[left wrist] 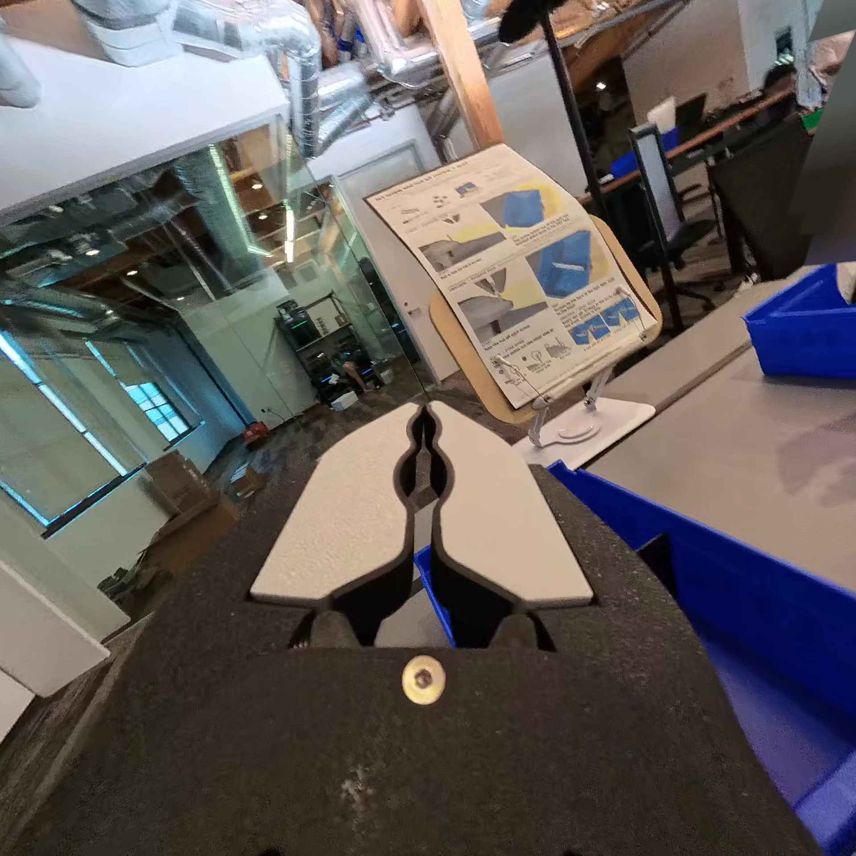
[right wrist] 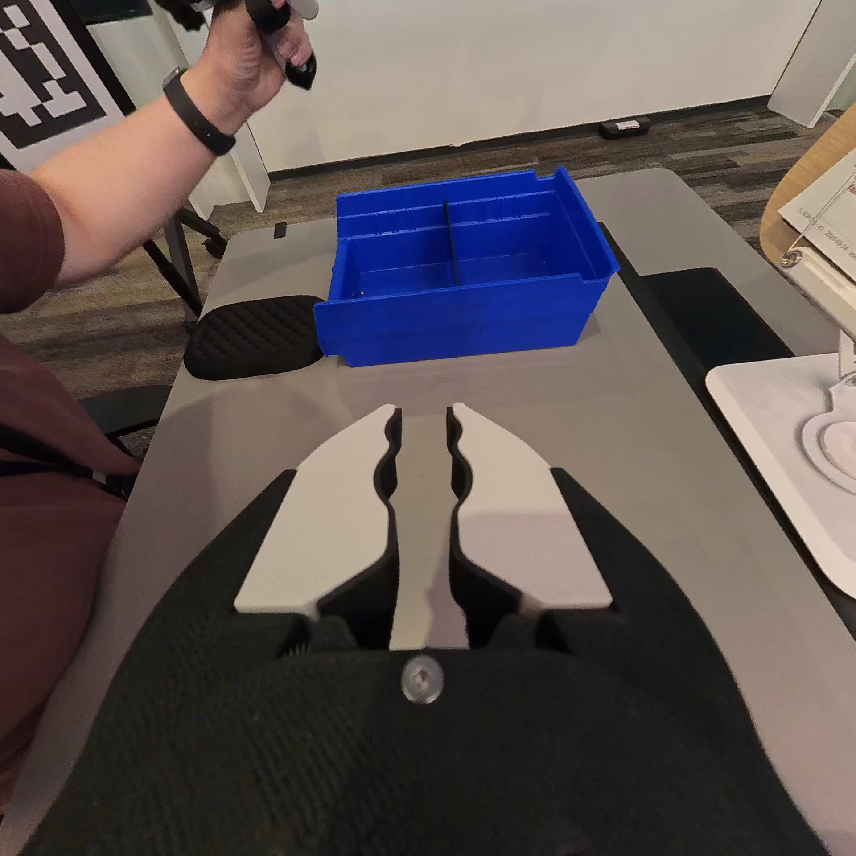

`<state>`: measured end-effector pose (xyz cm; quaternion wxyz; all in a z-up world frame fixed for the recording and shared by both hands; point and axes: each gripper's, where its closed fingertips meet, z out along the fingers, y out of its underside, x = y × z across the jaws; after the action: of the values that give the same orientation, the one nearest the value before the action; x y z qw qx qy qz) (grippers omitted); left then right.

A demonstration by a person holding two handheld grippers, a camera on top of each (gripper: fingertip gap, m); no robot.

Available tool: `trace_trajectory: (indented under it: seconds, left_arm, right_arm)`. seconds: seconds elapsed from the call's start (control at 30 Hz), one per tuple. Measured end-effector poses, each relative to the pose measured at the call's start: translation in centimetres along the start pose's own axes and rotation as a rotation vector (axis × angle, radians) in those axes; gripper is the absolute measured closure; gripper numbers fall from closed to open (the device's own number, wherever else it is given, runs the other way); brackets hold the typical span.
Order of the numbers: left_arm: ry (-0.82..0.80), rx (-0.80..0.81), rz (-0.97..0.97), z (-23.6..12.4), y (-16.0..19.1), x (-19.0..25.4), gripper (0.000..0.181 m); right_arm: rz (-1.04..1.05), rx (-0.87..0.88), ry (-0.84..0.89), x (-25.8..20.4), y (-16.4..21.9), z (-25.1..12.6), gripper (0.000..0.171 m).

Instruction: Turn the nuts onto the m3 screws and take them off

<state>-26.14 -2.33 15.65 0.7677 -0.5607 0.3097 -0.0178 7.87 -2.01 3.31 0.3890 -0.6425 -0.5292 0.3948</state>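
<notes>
**Blue parts bin on grey table, both grippers empty**

Item: blue bin (right wrist: 463,319), plastic, rectangular, open-topped, standing upright on the grey table (right wrist: 532,393). A thin black divider (right wrist: 450,241) runs front to back and splits it into two compartments. One tiny brass-coloured piece (right wrist: 361,292) lies on the floor of the left compartment near the front wall; too small to tell whether it is a nut or a screw. No other hardware can be made out.

Adjacent: black textured pad (right wrist: 254,338) touching the bin's left front corner; a white stand base (right wrist: 764,444) at the table's right edge.

Right gripper (right wrist: 424,410): fingers apart, nothing between them, above bare table short of the bin.

Left gripper (left wrist: 425,407): fingers closed together on nothing, raised high and tilted, aimed off the table toward an instruction sheet (left wrist: 509,273) on a stand. The hand (right wrist: 259,60) carrying it is lifted at upper left.
</notes>
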Motion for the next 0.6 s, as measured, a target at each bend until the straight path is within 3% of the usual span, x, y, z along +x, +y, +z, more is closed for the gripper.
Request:
trace_trajectory:
  seconds: [0.1, 0.23, 0.43, 0.6]
  left_arm:
    - [0.151, -0.099, 0.087, 1.2, 1.9, 1.2, 0.181]
    - [0.450, -0.347, 0.270, 1.5, 6.6, 4.5, 0.181]
    - [0.841, -0.608, 0.400, -0.1, 12.6, 9.4, 0.167]
    - [1.088, -0.721, 0.539, -2.0, 17.1, 12.1, 0.165]
  right_arm:
    - [0.006, -0.012, 0.001, 0.2, 0.4, 0.1, 0.152]
    - [0.003, -0.040, 0.004, 0.4, 1.1, 0.7, 0.152]
    - [-0.004, -0.083, -0.001, 0.7, 2.1, 1.7, 0.152]
    - [0.019, -0.096, -0.018, 1.0, 2.8, 2.2, 0.152]
